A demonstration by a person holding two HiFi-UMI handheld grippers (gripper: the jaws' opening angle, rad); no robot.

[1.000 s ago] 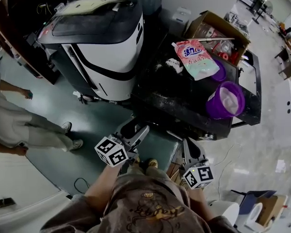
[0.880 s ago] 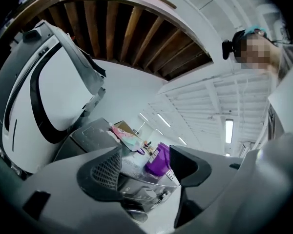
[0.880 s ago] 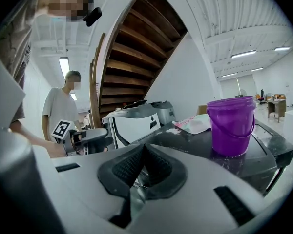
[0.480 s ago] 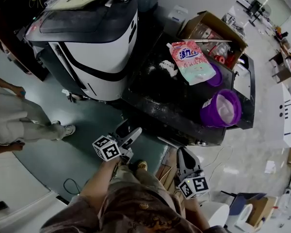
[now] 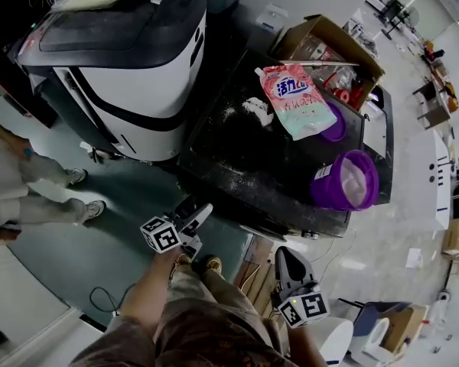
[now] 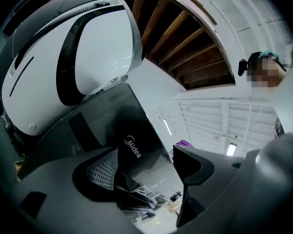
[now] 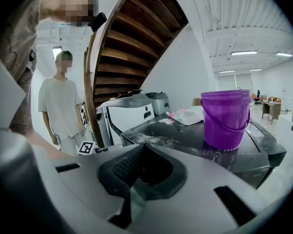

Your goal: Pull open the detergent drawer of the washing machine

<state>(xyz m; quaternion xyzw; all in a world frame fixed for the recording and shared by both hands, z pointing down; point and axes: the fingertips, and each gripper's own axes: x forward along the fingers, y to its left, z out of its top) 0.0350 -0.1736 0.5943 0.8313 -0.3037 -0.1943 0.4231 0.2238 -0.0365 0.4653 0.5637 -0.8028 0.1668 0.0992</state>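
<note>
The left claw (image 6: 145, 154) stands wide open with nothing between its jaws, which have just been opening. It points level at the black front of the washing machine (image 5: 241, 159), close to the Midea mark there and not touching it. The right claw (image 7: 141, 149) is closed on nothing and hangs in front of the washing machine toward its right end, well apart from it. The detergent drawer belongs to that front face, but no view shows it plainly enough to pick it out. On the washing machine's powder-dusted top stand a purple bucket (image 5: 344, 180), a pink detergent pouch (image 5: 294, 99) and a cardboard box (image 5: 333, 48). A white-and-black machine (image 5: 130, 75) stands just left of the washing machine, and a person (image 7: 61, 106) stands beyond it.
</note>
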